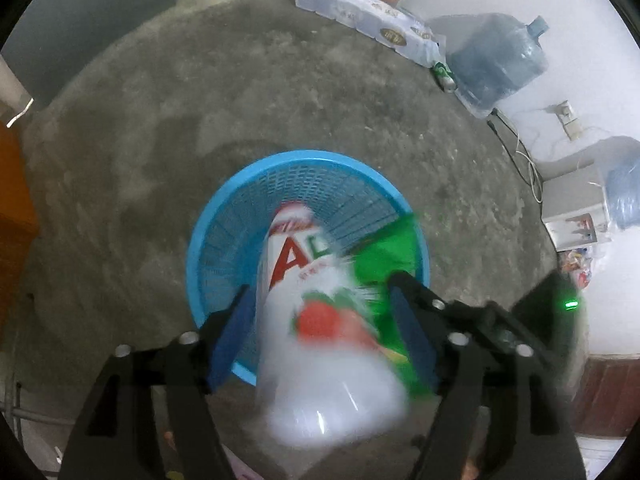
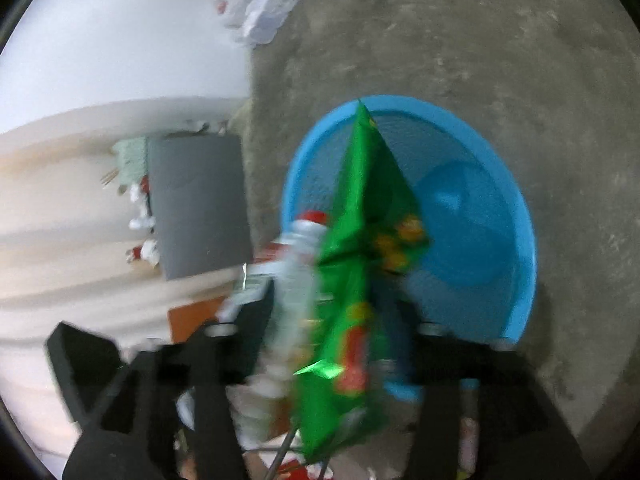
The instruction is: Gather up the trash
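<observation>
A blue plastic basket stands on the concrete floor, and it also shows in the right wrist view. My left gripper is over its near rim with a white plastic bottle with a red cap and red letters between its fingers, blurred by motion. The jaws look spread wider than the bottle. My right gripper has a green snack bag between its wide-spread fingers above the basket. The bag and the bottle show in both views.
A large water jug and a long white package lie along the far wall. A cable runs by the wall near a white box. A grey box stands left of the basket.
</observation>
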Demonstrator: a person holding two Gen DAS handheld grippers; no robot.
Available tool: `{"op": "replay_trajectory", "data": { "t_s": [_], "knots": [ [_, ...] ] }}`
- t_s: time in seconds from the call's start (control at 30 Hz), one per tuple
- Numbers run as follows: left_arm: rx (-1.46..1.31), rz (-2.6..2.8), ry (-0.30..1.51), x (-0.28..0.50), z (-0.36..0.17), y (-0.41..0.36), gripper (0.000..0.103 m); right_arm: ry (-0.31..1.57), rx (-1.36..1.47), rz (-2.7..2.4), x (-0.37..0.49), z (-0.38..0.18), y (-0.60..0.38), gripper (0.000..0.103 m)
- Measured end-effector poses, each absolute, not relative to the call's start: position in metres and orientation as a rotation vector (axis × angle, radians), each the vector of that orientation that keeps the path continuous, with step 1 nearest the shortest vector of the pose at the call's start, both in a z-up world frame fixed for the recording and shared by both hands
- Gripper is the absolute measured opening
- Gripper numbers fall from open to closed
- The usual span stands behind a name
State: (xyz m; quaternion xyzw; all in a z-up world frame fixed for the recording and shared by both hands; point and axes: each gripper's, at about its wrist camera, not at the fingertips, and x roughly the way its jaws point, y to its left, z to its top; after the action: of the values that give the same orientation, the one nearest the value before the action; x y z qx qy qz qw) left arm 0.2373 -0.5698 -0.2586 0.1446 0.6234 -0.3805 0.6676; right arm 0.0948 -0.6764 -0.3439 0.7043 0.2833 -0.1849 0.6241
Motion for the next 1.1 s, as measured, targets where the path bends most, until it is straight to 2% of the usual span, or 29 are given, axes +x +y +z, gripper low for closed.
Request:
{"op": "replay_trajectory", "data": {
  "t_s": [0.1,0.27,0.47,0.63,0.77,0.83,0.9,1.1],
  "knots": [
    [0.286,-0.871,1.382,0.24,-0.242,-0.564,0.077,0.693,1.622,-0.457,0.087,-0.355,-0.672,0.064],
    [0.223,-0.914,1.356,0.241,-0.2,-0.554,0.077,0.678,1.536,-0.502,0.07,-0.338,-0.671,0.064],
    [0.174,-0.992,1.26,0.233,-0.118,-0.524,0.077,0.671,1.464,-0.53,0.053,-0.313,-0.672,0.064],
    [0.142,-1.046,1.171,0.22,-0.049,-0.469,0.084,0.69,1.378,-0.551,0.044,-0.29,-0.662,0.065],
    [0.126,-1.066,1.073,0.207,0.009,-0.392,0.085,0.711,1.3,-0.516,0.042,-0.272,-0.651,0.065],
    [0.125,-1.077,1.023,0.2,0.03,-0.349,0.09,0.73,1.249,-0.48,0.048,-0.261,-0.647,0.065],
    [0.117,-1.072,0.978,0.196,0.044,-0.306,0.097,0.778,1.174,-0.455,0.058,-0.252,-0.639,0.065],
    [-0.055,-0.938,0.922,0.186,0.062,-0.148,0.097,1.018,0.846,-0.409,0.115,-0.249,-0.604,0.065]
  ]
}}
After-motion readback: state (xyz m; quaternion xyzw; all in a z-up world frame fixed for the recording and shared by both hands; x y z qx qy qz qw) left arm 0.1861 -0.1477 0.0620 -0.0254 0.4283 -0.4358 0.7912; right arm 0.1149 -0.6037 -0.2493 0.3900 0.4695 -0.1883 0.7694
